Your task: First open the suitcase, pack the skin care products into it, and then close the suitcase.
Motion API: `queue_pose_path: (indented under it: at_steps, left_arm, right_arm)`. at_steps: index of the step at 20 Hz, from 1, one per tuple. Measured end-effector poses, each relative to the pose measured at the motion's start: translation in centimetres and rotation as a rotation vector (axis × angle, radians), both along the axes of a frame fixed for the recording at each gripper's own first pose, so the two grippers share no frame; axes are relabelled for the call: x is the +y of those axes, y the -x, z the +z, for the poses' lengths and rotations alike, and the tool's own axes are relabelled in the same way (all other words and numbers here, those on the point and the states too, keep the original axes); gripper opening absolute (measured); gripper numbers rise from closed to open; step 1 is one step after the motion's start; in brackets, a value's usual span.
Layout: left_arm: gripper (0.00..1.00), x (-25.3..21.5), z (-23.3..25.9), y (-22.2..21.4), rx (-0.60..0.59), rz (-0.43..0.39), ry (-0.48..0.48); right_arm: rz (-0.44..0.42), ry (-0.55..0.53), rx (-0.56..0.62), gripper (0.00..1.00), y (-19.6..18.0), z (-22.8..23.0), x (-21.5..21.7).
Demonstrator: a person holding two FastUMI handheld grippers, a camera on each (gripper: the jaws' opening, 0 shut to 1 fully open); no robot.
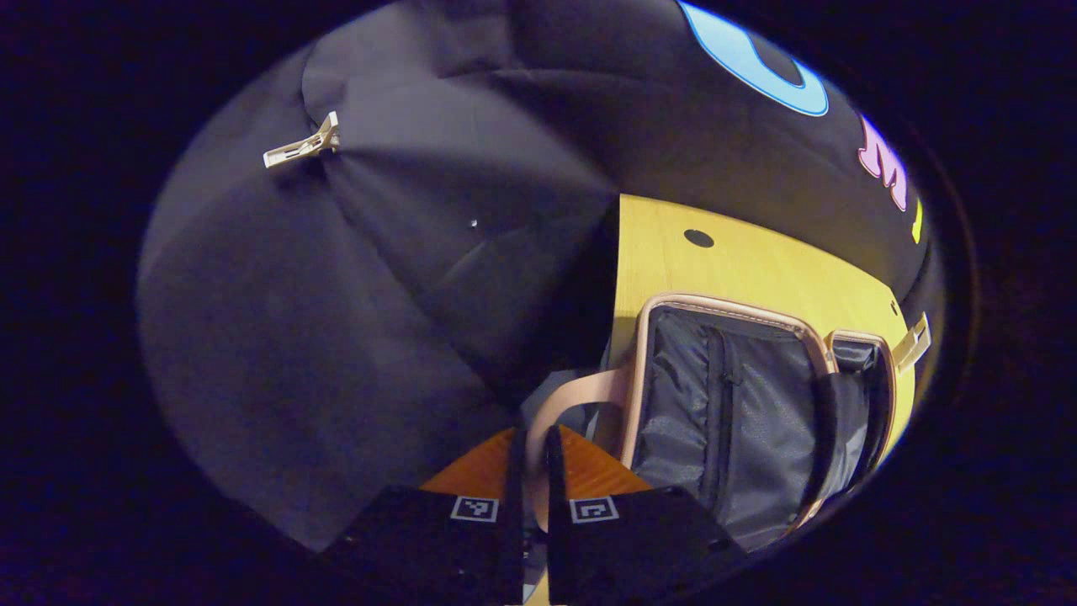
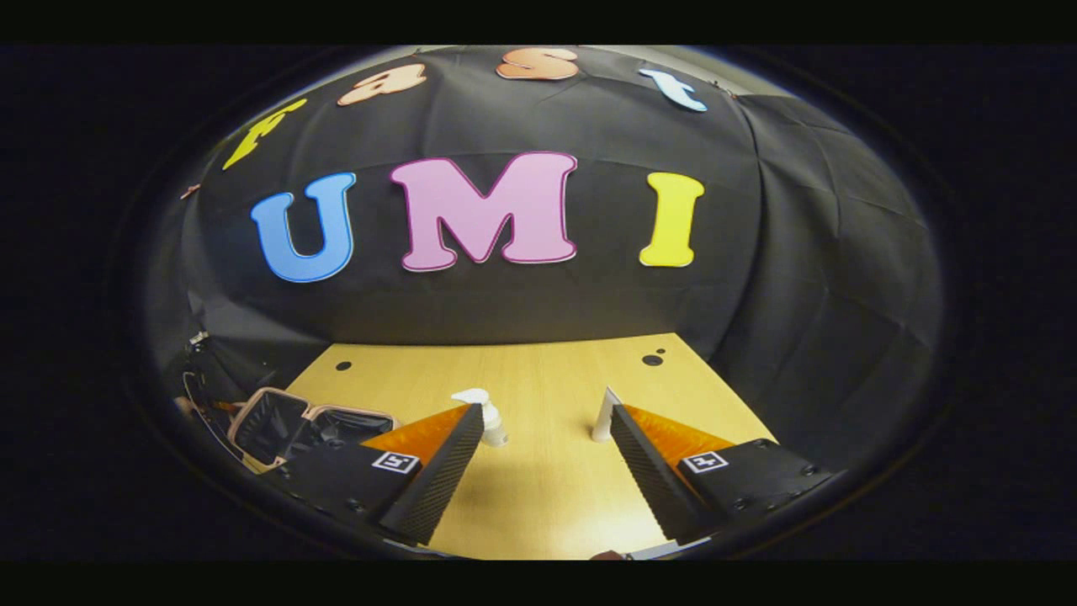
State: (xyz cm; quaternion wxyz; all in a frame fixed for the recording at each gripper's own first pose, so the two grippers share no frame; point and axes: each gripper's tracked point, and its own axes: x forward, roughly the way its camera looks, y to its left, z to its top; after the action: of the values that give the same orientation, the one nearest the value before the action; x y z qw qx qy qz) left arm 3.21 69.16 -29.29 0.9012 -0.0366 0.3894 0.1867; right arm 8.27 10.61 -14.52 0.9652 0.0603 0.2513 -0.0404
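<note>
We're right down at the left gripper, its fingers drawn narrow, nearly together, with the suitcase's pinkish handle loop curving just beyond the tips; whether they actually pinch it we can't tell. Just past that, the suitcase lies open on the table, dark lining and a zip pocket showing, so the opening looks done. Over in the right gripper view, the right gripper is spread wide and holding nothing. Ahead of its fingers stand two skin care products: a white pump bottle by the left finger and a slim white tube by the right finger, both upright on the table and well apart from the suitcase off to the left. Packing seems next: we'd pick one item, centre it between the fingers and close low on the body so it doesn't tip.
</note>
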Motion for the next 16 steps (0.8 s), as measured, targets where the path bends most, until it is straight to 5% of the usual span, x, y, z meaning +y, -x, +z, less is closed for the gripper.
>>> queue_pose_path:
  at_steps: [1, 4, 5, 6, 10, 16]
  left_arm:
    - [0.19, -0.3, 0.2, -0.6, -0.021, -0.014, 0.007]
    - [0.81, -1.5, 3.0, -1.7, -0.105, -0.066, 0.003]
    - [0.83, -2.2, 4.1, -2.0, -0.131, -0.080, -0.007]
    - [0.96, -4.1, 6.2, -2.4, -0.175, -0.104, -0.025]
    - [0.97, -17.8, 11.6, -4.7, -0.333, -0.258, 0.101]
    - [0.96, -42.1, 19.2, -6.6, -0.508, -0.581, 0.054]
  right_arm:
    - [-0.001, 0.004, 0.001, 0.97, -0.3, -0.1, 0.4]
    - [0.001, -0.005, -0.003, 0.97, -0.9, -0.3, 1.6]
    - [0.000, -0.013, -0.005, 0.96, -1.1, -0.4, 1.9]
    - [0.003, -0.021, -0.004, 0.97, -1.1, -0.6, 2.3]
    - [0.006, 0.001, -0.033, 0.97, -1.0, -1.2, 1.5]
    - [0.017, 0.020, -0.085, 0.96, -1.1, -2.3, -1.3]
